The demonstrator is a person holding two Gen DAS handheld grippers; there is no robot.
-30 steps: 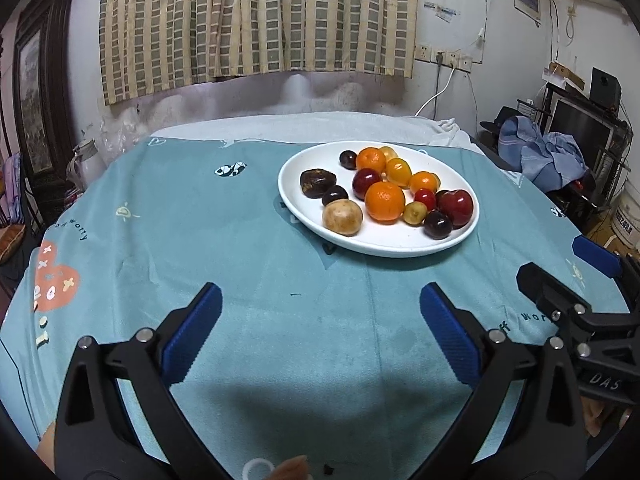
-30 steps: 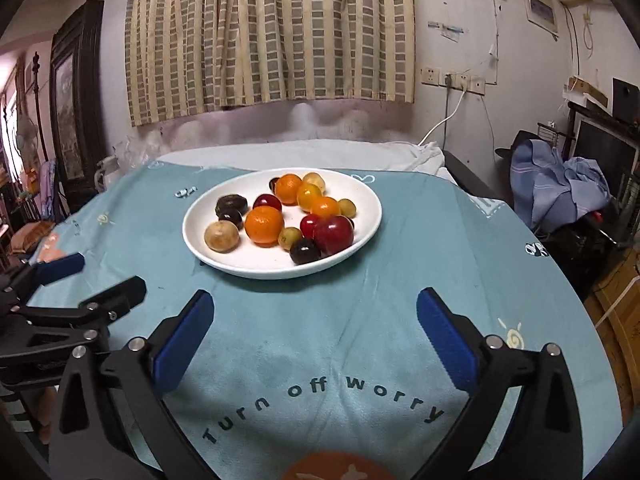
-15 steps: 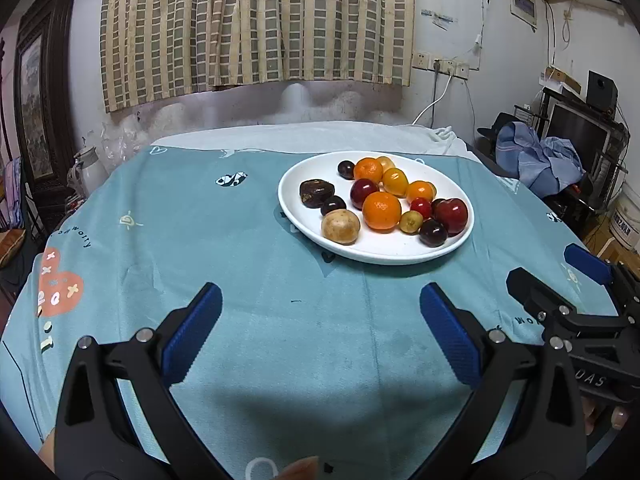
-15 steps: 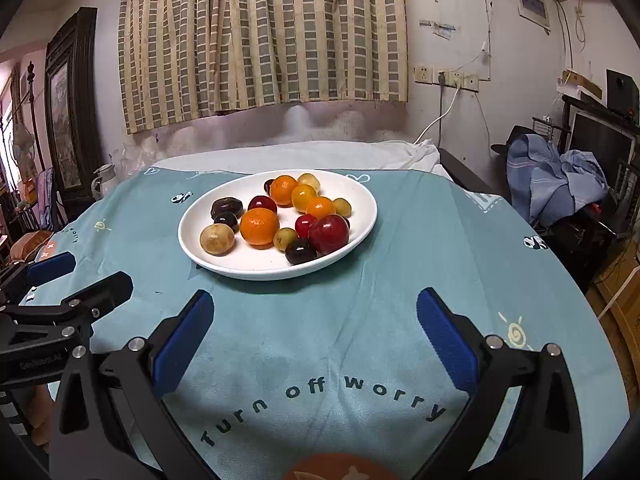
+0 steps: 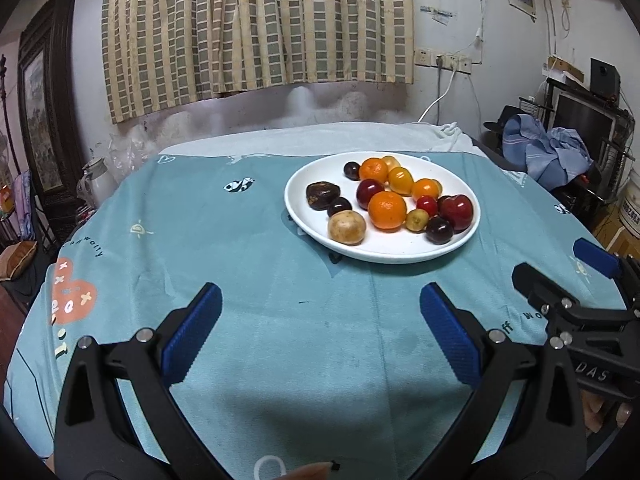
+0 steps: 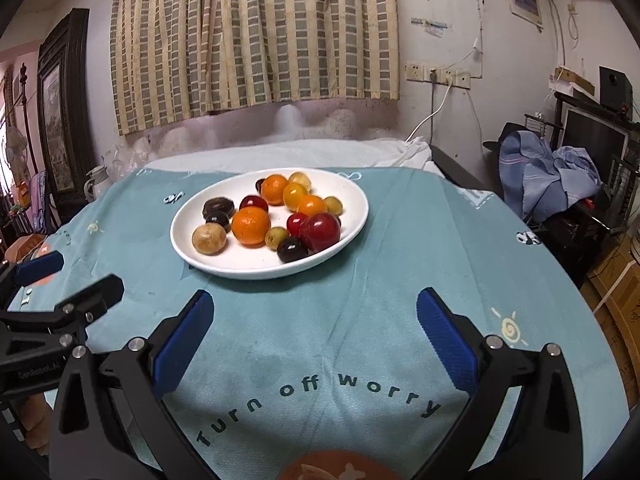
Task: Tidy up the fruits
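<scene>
A white oval plate (image 5: 384, 254) (image 6: 360, 216) sits on the teal tablecloth and holds several fruits: oranges (image 5: 386, 210) (image 6: 251, 225), a red apple (image 5: 456, 211) (image 6: 320, 231), dark plums (image 5: 439, 230), a brown wrinkled fruit (image 5: 322, 195) and a tan round fruit (image 5: 346, 227) (image 6: 209, 239). My left gripper (image 5: 320, 328) is open and empty, well short of the plate, which lies ahead and to its right. My right gripper (image 6: 314, 330) is open and empty, with the plate ahead and to its left. Each gripper shows at the edge of the other's view.
The teal tablecloth (image 5: 240, 248) covers a round table with a white cloth (image 5: 320, 140) at the back. A wall with a checked curtain (image 5: 256, 24) stands behind. Clothes (image 6: 552, 168) and shelves are to the right, a kettle (image 5: 94, 182) to the left.
Both grippers have pulled back and risen slightly, so the plate looks a little farther and smaller. Both stay open and empty.
</scene>
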